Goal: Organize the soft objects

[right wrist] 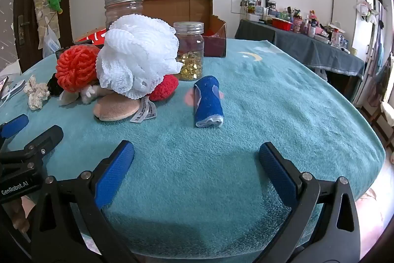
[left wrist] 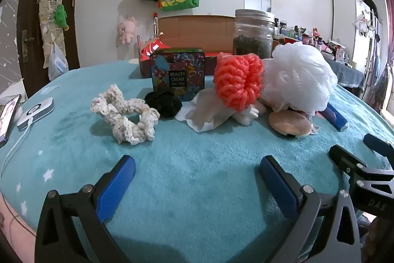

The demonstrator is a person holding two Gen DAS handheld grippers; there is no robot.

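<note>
Soft things lie on a teal blanket. In the left wrist view: a cream crochet scrunchie (left wrist: pixel 125 115), a black scrunchie (left wrist: pixel 163 101), an orange mesh puff (left wrist: pixel 237 83), a white mesh puff (left wrist: pixel 301 77), a tan round pad (left wrist: pixel 289 123). My left gripper (left wrist: pixel 197 171) is open and empty, well short of them. In the right wrist view the white puff (right wrist: pixel 138 58), the orange puff (right wrist: pixel 75 68), a red knitted piece (right wrist: pixel 165 88), the tan pad (right wrist: pixel 115 109) and a rolled blue towel (right wrist: pixel 208 101) show. My right gripper (right wrist: pixel 196 157) is open and empty, in front of the towel.
A Beauty Cream tin (left wrist: pixel 177 72), a glass jar (left wrist: pixel 253 35) and an open cardboard box (left wrist: pixel 197 28) stand behind the soft things. A jar of yellow capsules (right wrist: pixel 189 51) stands by the white puff. A phone (left wrist: pixel 7 116) and a charger (left wrist: pixel 35 112) lie at the left edge.
</note>
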